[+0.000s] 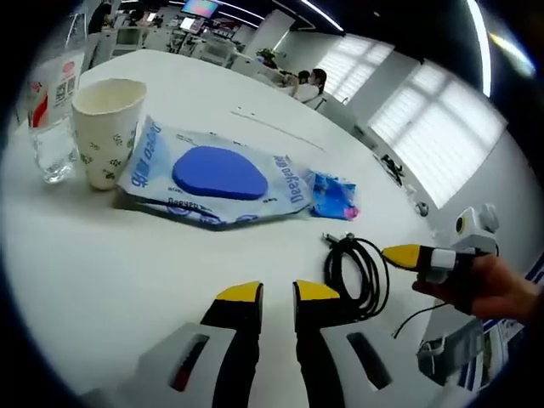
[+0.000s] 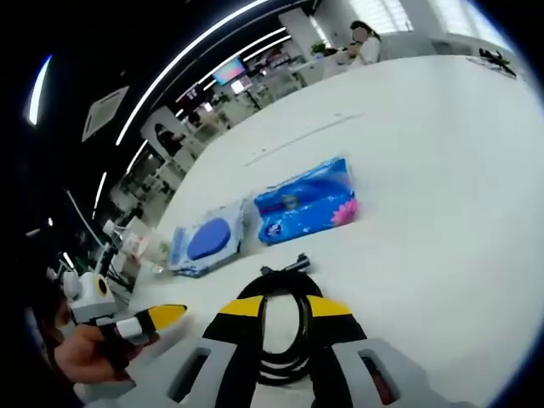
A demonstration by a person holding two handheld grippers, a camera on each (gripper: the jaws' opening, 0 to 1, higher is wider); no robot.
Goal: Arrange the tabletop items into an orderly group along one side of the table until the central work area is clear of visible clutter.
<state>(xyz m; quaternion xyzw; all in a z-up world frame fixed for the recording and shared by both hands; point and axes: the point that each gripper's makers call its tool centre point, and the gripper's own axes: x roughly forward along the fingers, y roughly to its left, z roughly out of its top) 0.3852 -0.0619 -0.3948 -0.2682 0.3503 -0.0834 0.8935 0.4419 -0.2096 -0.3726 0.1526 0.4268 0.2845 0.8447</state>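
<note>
Left gripper view, white table (image 1: pixel 102 280), open office, bright windows (image 1: pixel 433 127)

The left claw (image 1: pixel 278 294) has two black plastic jaws capped with yellow tips, rising from pale grey housings with dark slots showing a red mark. The right claw (image 2: pixel 285 308) is built alike: black jaws, yellow caps, grey housings. Each handheld unit carries a white body with a yellow-ringed round part
</note>
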